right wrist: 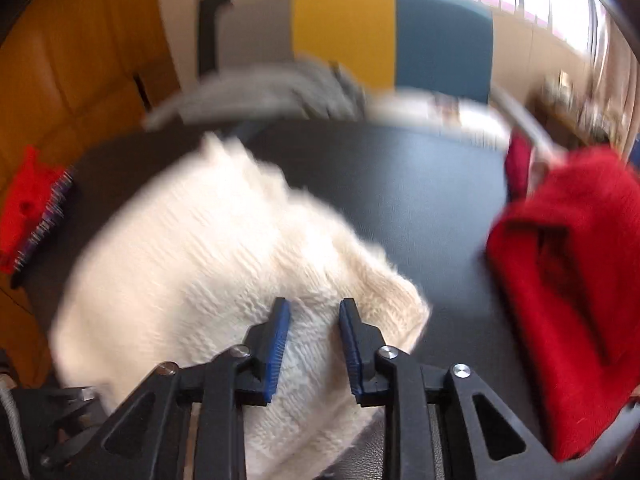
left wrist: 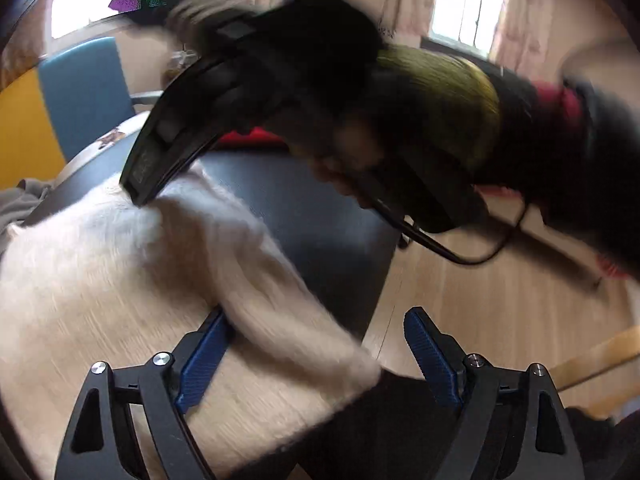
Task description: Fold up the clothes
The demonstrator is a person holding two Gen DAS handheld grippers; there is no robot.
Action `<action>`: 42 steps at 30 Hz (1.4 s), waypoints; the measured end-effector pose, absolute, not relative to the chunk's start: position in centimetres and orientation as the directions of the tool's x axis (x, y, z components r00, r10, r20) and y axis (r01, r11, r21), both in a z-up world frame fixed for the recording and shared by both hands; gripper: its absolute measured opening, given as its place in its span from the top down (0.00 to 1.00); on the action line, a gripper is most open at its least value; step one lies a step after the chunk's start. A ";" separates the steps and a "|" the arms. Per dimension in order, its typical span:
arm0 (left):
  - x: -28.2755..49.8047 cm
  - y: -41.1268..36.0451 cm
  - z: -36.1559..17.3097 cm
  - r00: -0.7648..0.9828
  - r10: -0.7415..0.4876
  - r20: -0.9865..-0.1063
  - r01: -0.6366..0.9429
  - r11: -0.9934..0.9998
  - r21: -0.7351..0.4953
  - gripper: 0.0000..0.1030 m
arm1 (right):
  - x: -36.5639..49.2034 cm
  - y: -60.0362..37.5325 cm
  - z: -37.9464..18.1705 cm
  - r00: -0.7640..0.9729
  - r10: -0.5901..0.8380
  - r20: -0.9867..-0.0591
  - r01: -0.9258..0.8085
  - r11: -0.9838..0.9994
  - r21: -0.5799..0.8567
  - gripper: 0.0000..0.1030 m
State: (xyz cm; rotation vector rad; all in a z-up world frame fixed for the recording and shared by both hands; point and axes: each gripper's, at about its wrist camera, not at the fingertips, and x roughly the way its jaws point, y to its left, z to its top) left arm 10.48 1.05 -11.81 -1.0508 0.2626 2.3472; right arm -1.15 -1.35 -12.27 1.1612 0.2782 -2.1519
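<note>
One thing to fold: a fluffy white knitted sweater (right wrist: 224, 276) lies on the dark grey table top (right wrist: 400, 200).

Which way it points: in the right wrist view its long side runs from the near edge of the table up to a pointed corner at the far left. A folded flap ends in a ribbed edge near the right.

Left tongs: the left gripper (left wrist: 316, 356) is spread wide. Its left blue pad (left wrist: 200, 364) touches the sweater's folded edge. Its right pad hangs over the wooden floor (left wrist: 500, 300), and nothing is held between them.

Right tongs: the right gripper (right wrist: 315, 352) has a narrow gap between its blue pads, and white wool shows in the gap. I cannot tell if the pads pinch it.

Only the left view shows: the right gripper from the side (left wrist: 144, 168), its tip down on the sweater's far part, held by a hand in a black and yellow glove (left wrist: 436, 92). It also shows the windows with pale curtains (left wrist: 468, 4).

Only the right view shows: a bright red fuzzy garment (right wrist: 576, 280) bunched at the right edge of the table, well apart from the sweater. A small red thing with a striped edge (right wrist: 28, 216) sits at the far left.

Around: a crumpled grey cloth (right wrist: 280, 88) lies behind the table, with yellow and blue chair backs (right wrist: 400, 32) past it.

In the way: the gloved hand hides much of the room in the left view. Both pictures are blurry.
</note>
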 end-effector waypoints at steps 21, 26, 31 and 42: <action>6.2 -18.9 -3.4 -0.743 0.240 -0.625 -0.183 -0.971 -0.155 0.17 | 1.4 0.0 -6.5 -0.431 -0.630 -0.646 0.647 -0.715 0.265 0.74; 1.6 -21.1 -4.2 -0.711 0.252 -0.656 -0.189 -0.968 -0.166 0.19 | 7.3 -4.6 -5.0 -0.343 -0.664 -0.665 0.813 -0.564 0.144 0.74; -2.5 -19.1 -6.5 -0.631 0.261 -0.730 -0.274 -0.956 -0.104 0.25 | 9.7 -8.8 -8.2 -0.372 -0.554 -0.745 0.830 -0.558 0.000 0.74; -1.6 -16.5 -11.6 -0.613 0.186 -0.768 -0.182 -0.979 -0.092 0.20 | 11.4 -5.5 -14.4 -0.438 -0.543 -0.716 0.784 -0.620 -0.009 0.75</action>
